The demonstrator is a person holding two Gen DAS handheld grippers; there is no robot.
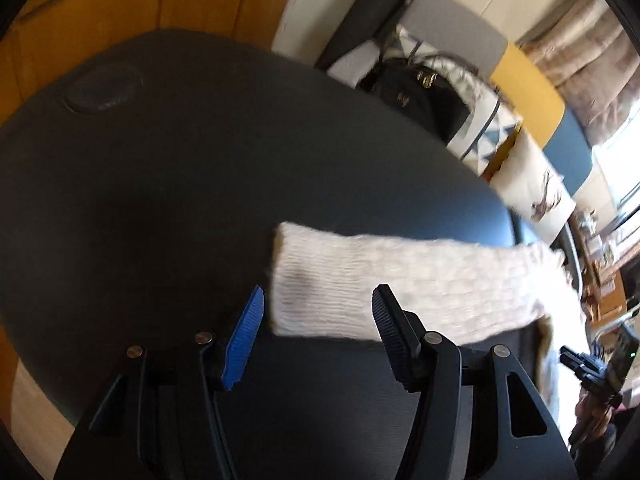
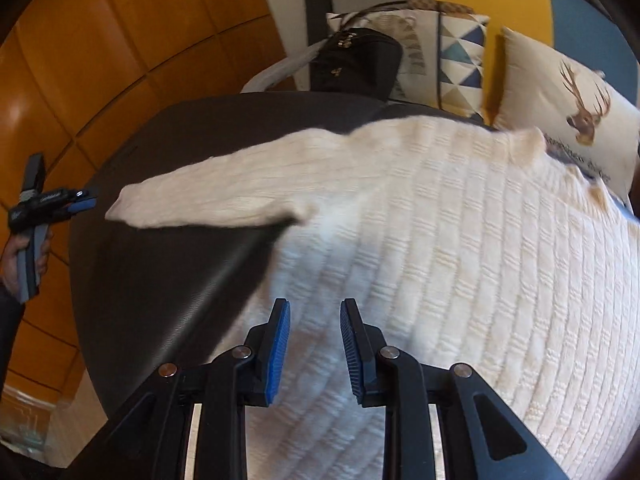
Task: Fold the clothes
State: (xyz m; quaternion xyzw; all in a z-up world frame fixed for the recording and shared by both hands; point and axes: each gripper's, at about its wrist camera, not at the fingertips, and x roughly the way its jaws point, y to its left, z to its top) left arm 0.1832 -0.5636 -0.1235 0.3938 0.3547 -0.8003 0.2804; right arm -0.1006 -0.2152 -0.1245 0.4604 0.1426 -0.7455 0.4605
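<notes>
A cream knitted sweater [image 2: 460, 248] lies spread flat on a dark round table [image 2: 160, 280]. One sleeve [image 2: 208, 196] stretches out to the left across the table. In the left wrist view the same sleeve [image 1: 384, 284] lies just ahead of my left gripper [image 1: 318, 300], cuff end between and beyond the fingertips; the jaws are open and empty. My right gripper [image 2: 314, 312] hovers over the sweater's lower body, jaws open and empty. The left gripper also shows in the right wrist view [image 2: 80, 200], held in a hand at the table's left edge.
A black bag [image 2: 356, 64] and patterned cushions [image 2: 464, 60] sit on a seat behind the table. A deer-print cushion [image 2: 572, 112] lies at the back right. The wooden floor [image 2: 80, 60] surrounds the table. A round inset [image 1: 104, 88] marks the tabletop's far left.
</notes>
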